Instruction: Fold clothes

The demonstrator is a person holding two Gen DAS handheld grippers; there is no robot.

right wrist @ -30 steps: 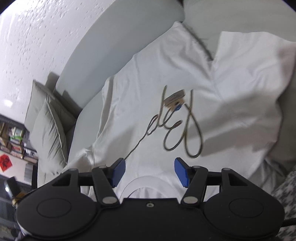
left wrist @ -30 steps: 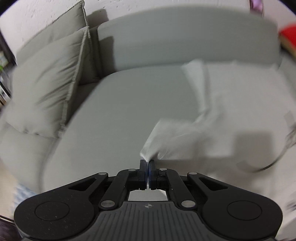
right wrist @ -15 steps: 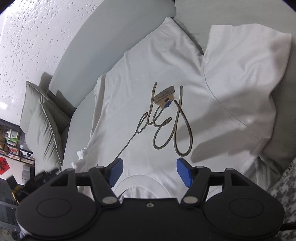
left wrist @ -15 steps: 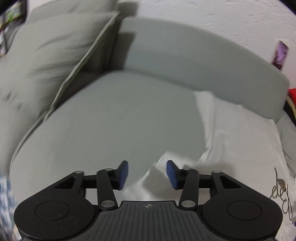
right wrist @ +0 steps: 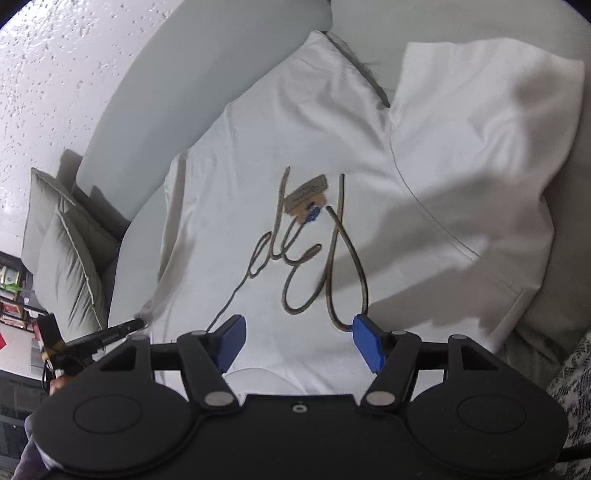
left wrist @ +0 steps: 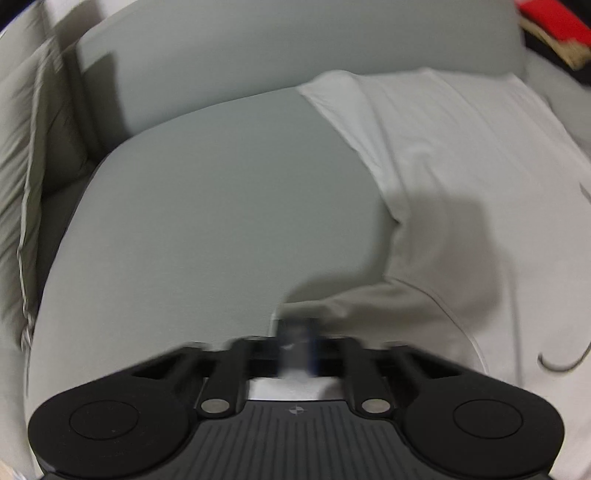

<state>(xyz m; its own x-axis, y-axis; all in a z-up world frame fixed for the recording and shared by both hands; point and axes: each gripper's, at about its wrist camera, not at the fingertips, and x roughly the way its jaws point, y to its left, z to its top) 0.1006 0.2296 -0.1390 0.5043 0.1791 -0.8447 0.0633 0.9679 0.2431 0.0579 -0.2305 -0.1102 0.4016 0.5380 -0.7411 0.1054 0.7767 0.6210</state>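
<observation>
A white T-shirt with brown script lettering and a paper tag lies spread front-up on the grey sofa seat. In the left wrist view, my left gripper is motion-blurred, its fingers drawn together on the tip of the shirt's sleeve. The right wrist view shows that gripper at the sleeve end on the shirt's left edge. My right gripper hovers open over the shirt near the collar, holding nothing. The other sleeve lies spread at the right.
The sofa backrest curves behind the shirt. Grey cushions lean at the left end. A red item sits past the backrest at the top right. Patterned fabric is at the lower right, shelves far left.
My left gripper let go of the sleeve, opened, then came together on the sleeve tip again. The right gripper stayed open and drifted slightly over the shirt.
</observation>
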